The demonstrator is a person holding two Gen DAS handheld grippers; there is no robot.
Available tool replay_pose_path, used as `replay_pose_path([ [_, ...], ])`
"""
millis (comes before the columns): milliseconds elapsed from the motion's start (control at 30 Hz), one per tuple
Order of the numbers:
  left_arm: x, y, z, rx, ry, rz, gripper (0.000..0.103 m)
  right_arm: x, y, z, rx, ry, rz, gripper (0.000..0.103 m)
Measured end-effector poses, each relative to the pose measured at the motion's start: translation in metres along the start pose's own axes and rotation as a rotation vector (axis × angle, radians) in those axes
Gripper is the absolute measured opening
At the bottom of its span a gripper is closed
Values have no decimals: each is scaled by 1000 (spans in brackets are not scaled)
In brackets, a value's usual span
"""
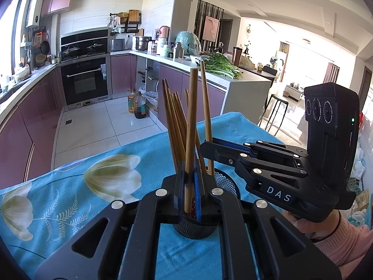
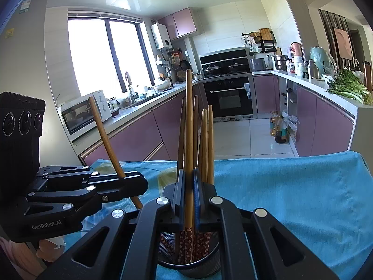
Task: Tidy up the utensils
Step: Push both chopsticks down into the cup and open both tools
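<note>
Holding chopsticks (image 1: 173, 126), black mesh holder (image 1: 223, 182)

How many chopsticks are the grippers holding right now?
2. One chopstick is pinched in the left gripper, another in the right gripper, both over the black mesh cup. Loose chopsticks stand in the cup, unheld.

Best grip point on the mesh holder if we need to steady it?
Take the mesh holder at its rim, from above, one finger inside, one outside. Its round wall is wide, and upright chopsticks crowd the middle, so pick the emptier rim edge.
</note>
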State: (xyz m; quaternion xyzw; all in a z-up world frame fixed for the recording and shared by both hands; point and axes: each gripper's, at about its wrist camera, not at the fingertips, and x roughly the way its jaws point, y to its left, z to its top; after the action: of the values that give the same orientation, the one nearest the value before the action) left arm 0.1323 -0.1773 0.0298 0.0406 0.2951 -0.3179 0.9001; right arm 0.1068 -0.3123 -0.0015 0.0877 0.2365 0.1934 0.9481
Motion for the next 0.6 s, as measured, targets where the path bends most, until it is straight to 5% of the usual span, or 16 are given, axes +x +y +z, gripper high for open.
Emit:
replay_pose_path([
  [600,17,10,-4,-29,27,-4,8,1,-2,-5,1,9,-6,6],
])
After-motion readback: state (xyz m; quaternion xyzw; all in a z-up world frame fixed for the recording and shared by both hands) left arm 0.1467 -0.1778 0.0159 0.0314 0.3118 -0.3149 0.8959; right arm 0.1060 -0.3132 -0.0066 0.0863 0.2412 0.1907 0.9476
